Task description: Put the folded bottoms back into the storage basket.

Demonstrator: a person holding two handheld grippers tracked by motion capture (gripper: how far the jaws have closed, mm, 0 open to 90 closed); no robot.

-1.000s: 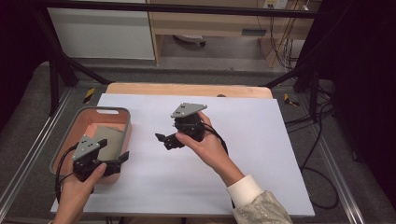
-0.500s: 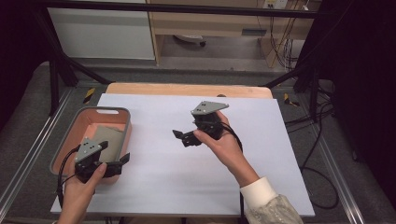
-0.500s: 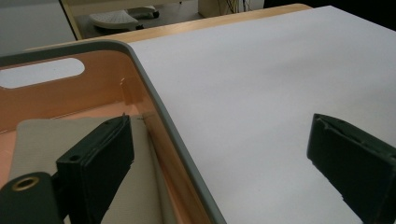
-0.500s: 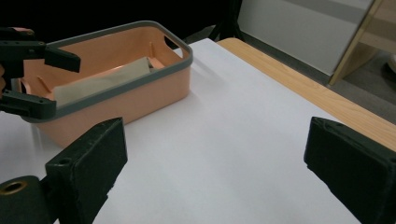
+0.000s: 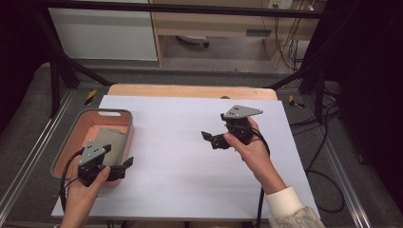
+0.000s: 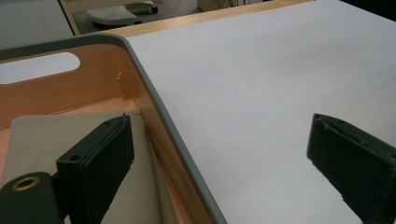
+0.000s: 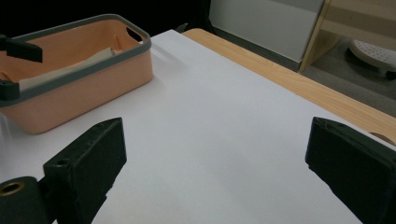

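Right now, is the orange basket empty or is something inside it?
Not empty. A beige folded cloth lies inside the orange basket; the left tongs hang open over its rim.

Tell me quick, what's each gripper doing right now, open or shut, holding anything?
Left gripper: open, holding nothing, straddling the rim of the orange plastic bin.
Right gripper: open, empty, above the white tabletop.

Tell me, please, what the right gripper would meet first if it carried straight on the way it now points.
Probably the peach basket; the right gripper aims across bare white paper toward it, though depth is unclear.
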